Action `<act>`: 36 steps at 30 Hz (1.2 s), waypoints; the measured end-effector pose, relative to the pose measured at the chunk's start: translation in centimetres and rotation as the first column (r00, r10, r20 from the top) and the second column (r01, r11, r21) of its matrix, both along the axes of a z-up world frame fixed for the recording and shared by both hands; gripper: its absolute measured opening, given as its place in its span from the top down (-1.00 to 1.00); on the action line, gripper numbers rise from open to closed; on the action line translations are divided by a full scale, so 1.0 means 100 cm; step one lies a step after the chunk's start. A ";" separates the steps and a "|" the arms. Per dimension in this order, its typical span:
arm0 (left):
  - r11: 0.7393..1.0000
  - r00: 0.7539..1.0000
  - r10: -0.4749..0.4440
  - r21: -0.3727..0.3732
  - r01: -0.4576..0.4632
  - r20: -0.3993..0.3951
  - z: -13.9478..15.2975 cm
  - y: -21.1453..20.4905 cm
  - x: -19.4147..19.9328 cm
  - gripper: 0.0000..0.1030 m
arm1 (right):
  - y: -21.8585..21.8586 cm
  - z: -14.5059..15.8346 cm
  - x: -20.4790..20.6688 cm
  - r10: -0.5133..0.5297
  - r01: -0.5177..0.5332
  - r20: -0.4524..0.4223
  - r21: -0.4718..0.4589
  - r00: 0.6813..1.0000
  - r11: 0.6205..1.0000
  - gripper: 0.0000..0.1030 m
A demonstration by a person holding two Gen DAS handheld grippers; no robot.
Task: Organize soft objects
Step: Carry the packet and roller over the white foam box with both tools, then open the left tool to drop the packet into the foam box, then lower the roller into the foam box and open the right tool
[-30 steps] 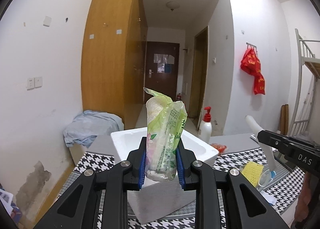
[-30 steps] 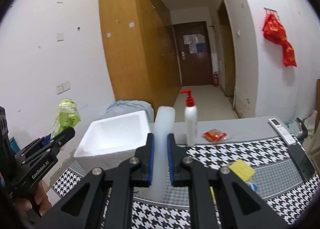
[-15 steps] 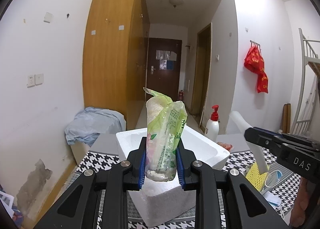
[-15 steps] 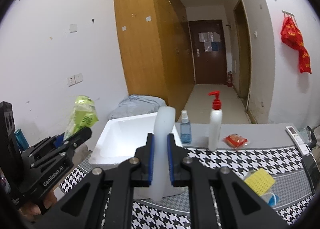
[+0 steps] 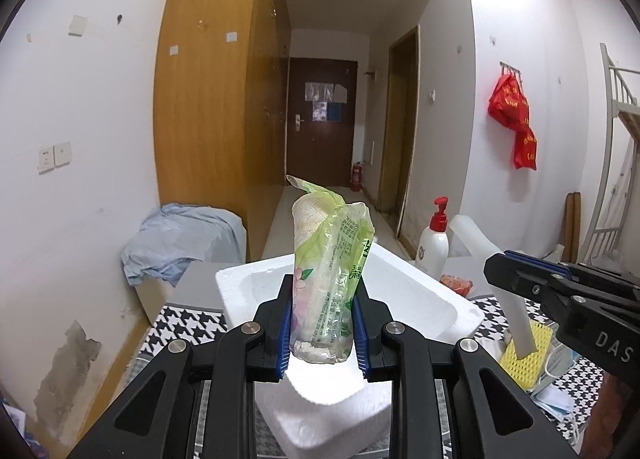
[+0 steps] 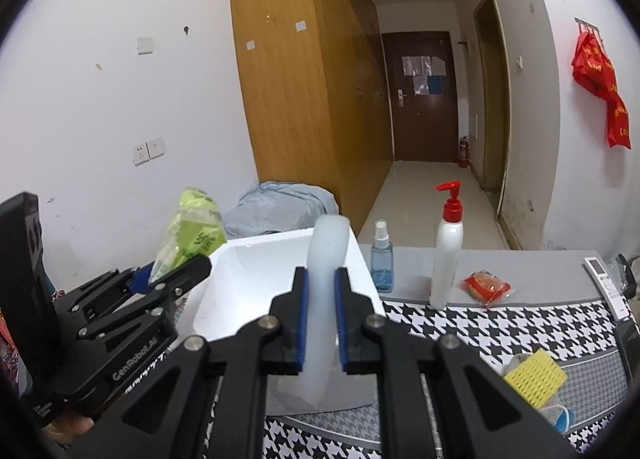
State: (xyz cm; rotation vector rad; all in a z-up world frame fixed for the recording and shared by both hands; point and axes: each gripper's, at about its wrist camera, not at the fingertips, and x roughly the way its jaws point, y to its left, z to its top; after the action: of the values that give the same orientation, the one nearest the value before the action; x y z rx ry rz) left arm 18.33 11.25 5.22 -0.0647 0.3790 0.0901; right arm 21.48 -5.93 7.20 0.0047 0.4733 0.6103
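Green-printed plastic wraps the tissue pack (image 5: 330,279) that the left gripper (image 5: 322,329) clamps upright between its blue pads, just in front of its camera and above the near corner of the white foam box (image 5: 420,299). Only the left view shows the pack's open top and the white roll inside; the right view shows the same pack (image 6: 188,237) from the side, poking out of the left gripper (image 6: 176,273) at the box's left rim. The right gripper (image 6: 321,319) is clenched on a pale translucent soft strip (image 6: 323,299), which stands upright between its pads, in front of the foam box (image 6: 256,275). Only the right view shows the small blue spray bottle (image 6: 382,263) beyond the box, beside the red-pump lotion bottle (image 6: 446,255) and a red packet (image 6: 486,286). Compared with a second ago, both grips are unchanged, while the box sits nearer and more centred under both held things and the spray bottle has come into sight.
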 end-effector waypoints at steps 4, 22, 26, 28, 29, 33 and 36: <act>1.000 1.000 -0.014 -0.005 0.014 -0.025 -0.004 0.001 0.014 0.48 | 0.003 0.001 0.005 -0.005 0.005 -0.001 -0.005 1.000 1.000 0.70; 1.000 0.998 -0.016 -0.012 0.016 -0.061 -0.012 0.004 0.037 -0.50 | -0.003 -0.003 0.017 -0.047 0.047 -0.018 -0.016 0.999 0.999 0.70; 1.000 1.000 0.001 -0.004 -0.001 -0.024 -0.008 0.006 0.027 -0.98 | -0.005 -0.003 0.019 -0.054 0.054 -0.019 -0.016 0.998 0.998 0.70; 1.000 1.000 0.011 -0.016 -0.011 0.002 -0.006 0.009 0.021 -0.98 | -0.006 -0.001 0.018 -0.059 0.058 -0.013 -0.018 0.998 0.998 0.70; 1.000 1.000 0.009 -0.020 -0.009 0.010 -0.004 0.010 0.017 -0.98 | -0.006 -0.002 0.017 -0.058 0.058 -0.012 -0.017 0.998 0.998 0.70; 1.000 0.999 0.028 -0.008 -0.028 0.036 0.000 0.013 0.008 -0.98 | -0.002 -0.001 0.016 -0.050 0.050 -0.008 -0.021 0.999 0.999 0.70; 0.998 0.997 0.065 -0.002 -0.064 0.052 0.002 0.019 -0.001 -0.98 | 0.001 -0.001 0.017 -0.042 0.042 -0.008 -0.020 0.999 0.999 0.70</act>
State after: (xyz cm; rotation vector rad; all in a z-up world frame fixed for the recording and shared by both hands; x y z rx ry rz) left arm 18.24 13.18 5.43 -0.0797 0.3247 0.1519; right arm 23.13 -5.84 7.07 -0.0018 0.4865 0.5641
